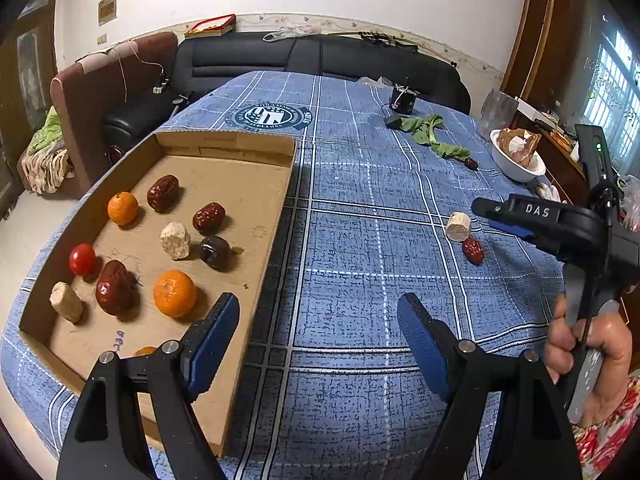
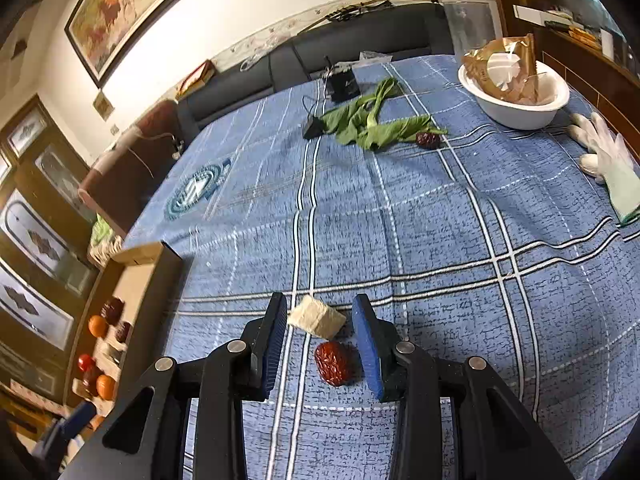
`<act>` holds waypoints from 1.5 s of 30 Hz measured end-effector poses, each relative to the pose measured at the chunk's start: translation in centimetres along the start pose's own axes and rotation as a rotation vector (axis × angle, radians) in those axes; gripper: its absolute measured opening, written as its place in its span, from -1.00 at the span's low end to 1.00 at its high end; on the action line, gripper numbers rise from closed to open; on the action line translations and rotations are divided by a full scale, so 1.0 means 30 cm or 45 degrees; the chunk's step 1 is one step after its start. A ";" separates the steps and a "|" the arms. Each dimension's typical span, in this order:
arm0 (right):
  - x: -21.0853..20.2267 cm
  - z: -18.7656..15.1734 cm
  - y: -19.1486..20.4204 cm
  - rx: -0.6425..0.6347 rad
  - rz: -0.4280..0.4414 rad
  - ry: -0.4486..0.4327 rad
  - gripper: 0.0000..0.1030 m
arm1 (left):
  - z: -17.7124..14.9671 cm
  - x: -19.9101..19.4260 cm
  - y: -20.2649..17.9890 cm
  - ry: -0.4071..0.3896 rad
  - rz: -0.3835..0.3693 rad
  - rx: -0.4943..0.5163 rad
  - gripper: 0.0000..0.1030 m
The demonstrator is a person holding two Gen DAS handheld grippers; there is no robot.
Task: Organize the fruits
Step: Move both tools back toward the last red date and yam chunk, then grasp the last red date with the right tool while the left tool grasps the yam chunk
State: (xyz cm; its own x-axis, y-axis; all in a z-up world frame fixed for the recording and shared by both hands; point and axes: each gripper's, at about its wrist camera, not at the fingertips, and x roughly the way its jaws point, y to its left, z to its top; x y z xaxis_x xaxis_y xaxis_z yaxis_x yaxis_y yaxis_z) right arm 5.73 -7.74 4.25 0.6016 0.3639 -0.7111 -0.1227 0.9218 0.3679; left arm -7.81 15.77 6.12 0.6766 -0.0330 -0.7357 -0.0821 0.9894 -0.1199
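A shallow cardboard tray (image 1: 224, 146) at the left holds two oranges (image 1: 174, 293), several dark red dates (image 1: 163, 193), a cherry tomato (image 1: 82, 259) and pale chunks (image 1: 175, 240). My left gripper (image 1: 316, 312) hangs open and empty over the blue cloth beside the tray's right wall. On the cloth to the right lie a red date (image 2: 331, 363) and a pale chunk (image 2: 316, 322). My right gripper (image 2: 320, 303) is low over them. The date lies between its blue pads (image 2: 366, 344), which do not press on it, and the chunk sits at the tips. A hand (image 1: 592, 360) holds the right gripper (image 1: 486, 216).
A blue plaid cloth (image 2: 440, 240) covers the table. Far right stands a white bowl (image 2: 516, 114) with wrappers, and a white glove (image 2: 612, 168) lies beside it. Green leaves (image 2: 368, 124), another dark date (image 2: 428, 140) and a small black box (image 2: 342, 84) lie at the back. A sofa stands behind the table.
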 end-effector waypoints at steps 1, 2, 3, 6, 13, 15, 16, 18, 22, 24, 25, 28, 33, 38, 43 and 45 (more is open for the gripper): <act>0.007 -0.003 0.000 -0.007 0.003 0.003 -0.25 | 0.000 0.007 -0.001 0.007 -0.004 -0.001 0.57; 0.015 -0.006 0.005 -0.019 0.004 0.007 -0.25 | -0.001 0.014 -0.004 0.017 -0.010 0.001 0.57; 0.021 -0.005 0.012 -0.036 -0.004 0.010 -0.25 | -0.004 0.020 -0.008 0.026 -0.014 0.002 0.57; 0.056 -0.001 0.053 -0.135 -0.051 0.028 -0.25 | -0.008 0.029 -0.016 0.038 -0.018 0.010 0.57; 0.093 -0.010 0.131 -0.371 -0.178 0.036 -0.31 | -0.005 0.038 -0.034 0.045 -0.013 0.039 0.57; 0.098 -0.006 0.115 -0.365 -0.173 0.048 -0.34 | -0.005 0.044 -0.041 0.055 -0.021 0.046 0.57; 0.100 -0.004 0.103 -0.355 -0.160 0.052 -0.35 | -0.006 0.046 -0.044 0.060 -0.025 0.047 0.57; 0.097 0.001 0.074 -0.305 -0.095 0.062 -0.42 | -0.006 0.051 -0.052 0.072 -0.033 0.048 0.57; 0.062 0.011 0.017 -0.195 -0.011 0.049 -0.68 | -0.005 0.058 -0.071 0.089 -0.052 0.054 0.57; 0.029 0.018 -0.020 -0.147 -0.020 0.019 -0.70 | -0.001 0.065 -0.081 0.106 -0.067 0.060 0.57; 0.009 0.021 -0.041 -0.132 -0.070 -0.006 -0.70 | -0.001 0.071 -0.084 0.117 -0.076 0.060 0.57; -0.056 0.024 -0.103 -0.080 -0.302 -0.113 -0.64 | 0.001 0.092 -0.095 0.154 -0.091 0.056 0.57; -0.052 0.036 -0.083 -0.083 0.027 -0.050 -0.52 | -0.003 0.096 -0.117 0.162 -0.084 0.050 0.57; 0.025 -0.026 0.018 -0.279 -0.044 0.070 -0.52 | -0.002 0.074 -0.124 0.142 -0.062 0.077 0.57; 0.054 -0.091 0.048 -0.397 -0.113 0.084 -0.52 | 0.023 0.079 -0.083 0.142 -0.056 0.031 0.57; 0.061 -0.096 0.050 -0.402 -0.112 0.082 -0.57 | 0.039 0.081 -0.073 0.141 -0.068 0.012 0.57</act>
State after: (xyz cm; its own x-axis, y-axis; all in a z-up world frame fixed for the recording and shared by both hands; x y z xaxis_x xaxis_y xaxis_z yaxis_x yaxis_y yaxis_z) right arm 4.37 -5.32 1.79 0.5710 0.2791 -0.7720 -0.3169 0.9425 0.1063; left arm -5.13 13.70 5.39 0.5947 -0.1003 -0.7976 -0.0409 0.9871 -0.1547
